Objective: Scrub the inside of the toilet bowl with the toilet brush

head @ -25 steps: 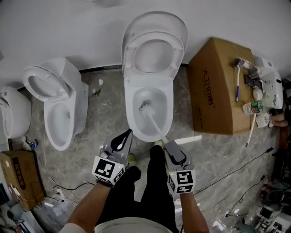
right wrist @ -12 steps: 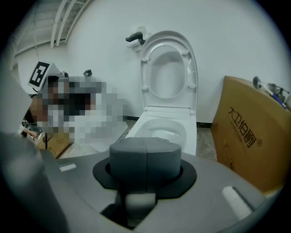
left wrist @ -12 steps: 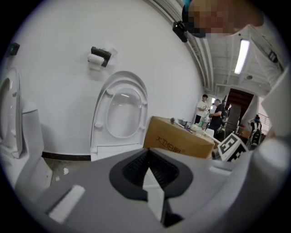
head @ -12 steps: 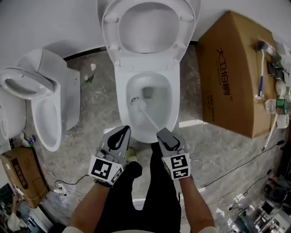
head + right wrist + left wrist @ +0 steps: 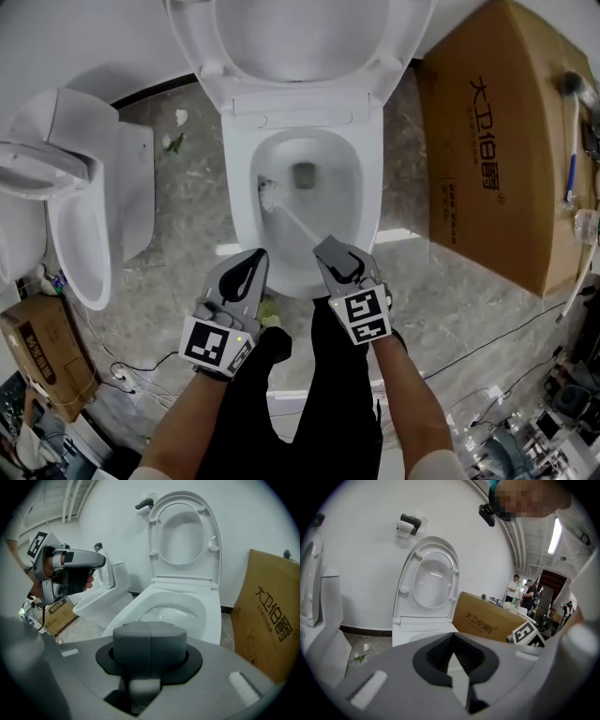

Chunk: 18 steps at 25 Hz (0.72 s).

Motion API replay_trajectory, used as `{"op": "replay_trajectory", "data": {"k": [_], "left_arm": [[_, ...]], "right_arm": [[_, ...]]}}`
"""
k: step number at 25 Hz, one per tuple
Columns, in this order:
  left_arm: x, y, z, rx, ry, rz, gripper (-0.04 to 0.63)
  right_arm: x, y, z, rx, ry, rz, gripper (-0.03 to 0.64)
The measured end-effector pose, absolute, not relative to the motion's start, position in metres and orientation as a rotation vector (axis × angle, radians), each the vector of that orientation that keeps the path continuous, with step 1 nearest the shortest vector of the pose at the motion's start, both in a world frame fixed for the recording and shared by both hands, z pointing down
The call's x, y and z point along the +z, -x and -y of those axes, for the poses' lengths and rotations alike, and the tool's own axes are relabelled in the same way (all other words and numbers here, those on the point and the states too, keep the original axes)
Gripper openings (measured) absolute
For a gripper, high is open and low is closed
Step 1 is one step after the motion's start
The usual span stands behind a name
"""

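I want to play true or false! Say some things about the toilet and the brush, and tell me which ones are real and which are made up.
1. The toilet brush has its head down inside the toilet bowl. True.
2. The left gripper holds the brush. False: the right gripper is shut on its handle, and the left gripper is shut on nothing.
3. The toilet lid is up. True.
4. The cardboard box stands on the person's left. False: it stands on the right, and a second toilet is on the left.
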State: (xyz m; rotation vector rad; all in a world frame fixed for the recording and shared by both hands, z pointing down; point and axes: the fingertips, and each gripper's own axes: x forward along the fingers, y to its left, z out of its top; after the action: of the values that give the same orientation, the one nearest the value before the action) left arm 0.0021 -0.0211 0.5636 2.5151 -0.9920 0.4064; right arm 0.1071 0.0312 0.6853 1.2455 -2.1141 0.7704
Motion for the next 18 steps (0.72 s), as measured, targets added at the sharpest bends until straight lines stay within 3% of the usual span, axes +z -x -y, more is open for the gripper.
{"op": "replay_trajectory", "data": {"k": [18], "left_arm": [[0.599, 0.016, 0.042, 0.367, -2.488, 1.06, 0.006]], "right_arm": [[0.719, -0.103, 0.033, 0.719, -1.322, 2.154, 0.161]]}}
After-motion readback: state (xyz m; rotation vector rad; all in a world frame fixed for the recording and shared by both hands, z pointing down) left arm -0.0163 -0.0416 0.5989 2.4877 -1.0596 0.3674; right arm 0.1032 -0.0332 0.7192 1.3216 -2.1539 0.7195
